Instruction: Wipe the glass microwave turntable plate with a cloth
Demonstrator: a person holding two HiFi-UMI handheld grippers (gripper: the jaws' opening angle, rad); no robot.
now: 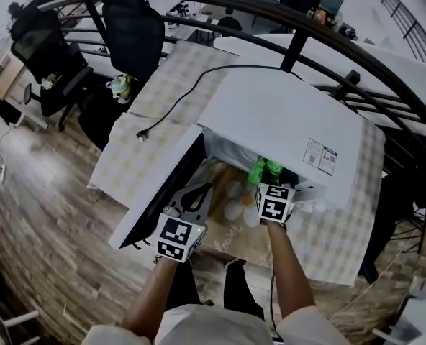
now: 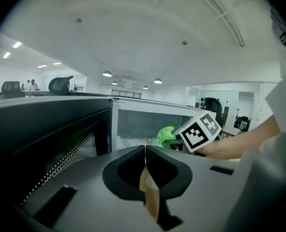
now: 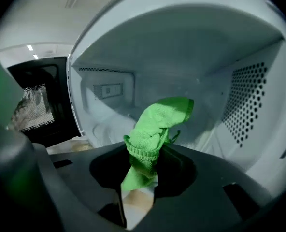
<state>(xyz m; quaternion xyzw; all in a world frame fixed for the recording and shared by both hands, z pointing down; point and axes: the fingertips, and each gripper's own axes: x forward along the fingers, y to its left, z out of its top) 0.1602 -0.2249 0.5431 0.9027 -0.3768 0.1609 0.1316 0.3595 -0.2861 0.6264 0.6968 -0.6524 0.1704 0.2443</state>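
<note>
The green cloth (image 3: 155, 129) looks soft and fuzzy. The white microwave (image 1: 285, 113) is smooth and a bit shiny inside. The floor (image 1: 40, 214) is brown wood.

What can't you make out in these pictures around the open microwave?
- Glass plate: in the head view the microwave top covers it. In the right gripper view the cloth and the right tongs block most of the floor, so whether the cloth touches the plate cannot be told.
- Sticker print: too small in the head view.
</note>
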